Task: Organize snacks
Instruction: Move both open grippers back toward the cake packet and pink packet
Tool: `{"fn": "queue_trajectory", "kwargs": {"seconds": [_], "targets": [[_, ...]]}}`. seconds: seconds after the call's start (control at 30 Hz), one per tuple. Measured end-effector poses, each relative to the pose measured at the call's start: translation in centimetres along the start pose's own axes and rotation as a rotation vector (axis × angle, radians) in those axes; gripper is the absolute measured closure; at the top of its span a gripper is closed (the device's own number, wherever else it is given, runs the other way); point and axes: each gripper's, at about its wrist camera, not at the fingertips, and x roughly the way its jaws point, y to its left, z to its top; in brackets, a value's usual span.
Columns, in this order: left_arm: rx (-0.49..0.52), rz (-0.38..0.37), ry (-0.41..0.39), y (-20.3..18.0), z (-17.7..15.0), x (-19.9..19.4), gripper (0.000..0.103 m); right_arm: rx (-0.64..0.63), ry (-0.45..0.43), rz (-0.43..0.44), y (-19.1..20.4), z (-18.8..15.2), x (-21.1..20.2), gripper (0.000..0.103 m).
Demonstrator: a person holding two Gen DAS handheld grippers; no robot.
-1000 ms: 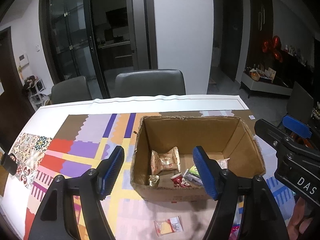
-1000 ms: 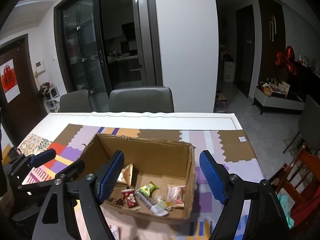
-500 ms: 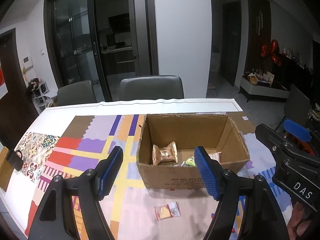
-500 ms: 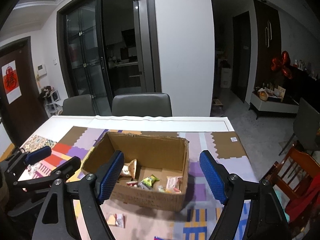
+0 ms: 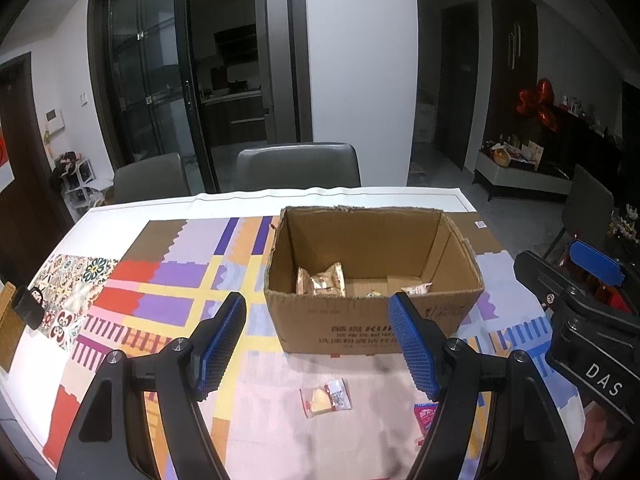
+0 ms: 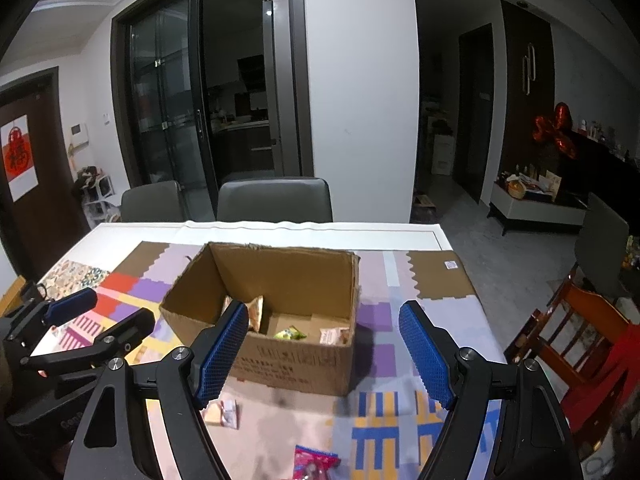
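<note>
An open cardboard box [image 5: 372, 324] [image 6: 288, 364] stands on the patterned mat. Several wrapped snacks lie inside, among them a gold packet [image 5: 322, 280] [image 6: 254, 312] and a green one [image 6: 290, 334]. On the mat before the box lie a clear packet with a yellow snack [image 5: 326, 398] [image 6: 224, 412] and a pink packet [image 5: 426, 416] [image 6: 312, 462]. My left gripper [image 5: 316, 346] [image 6: 100, 316] hangs open and empty, short of the box. My right gripper [image 6: 324, 354] [image 5: 568, 268] is open and empty too, held back from the box's near wall.
The white table [image 5: 120, 208] carries a colourful patchwork mat [image 5: 160, 280]. Two grey chairs [image 5: 296, 166] stand at its far side, a wooden chair [image 6: 580, 320] at the right. A small dark object [image 5: 28, 306] sits near the left edge.
Both grippers have pulled back from the box, so it looks smaller and farther. The clear packet and the pink packet on the mat have come into fuller view. Both stayed open.
</note>
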Motion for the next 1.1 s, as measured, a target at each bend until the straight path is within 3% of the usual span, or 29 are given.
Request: {"fn": "queue_trajectory", "kwargs": {"seconds": [1.1], "targets": [[-0.033,0.010,0.074,0.7,-7.6,0.8,0.029,-0.007,0.088,-0.036,0.7,-7.9,-0.8,0.024]]}}
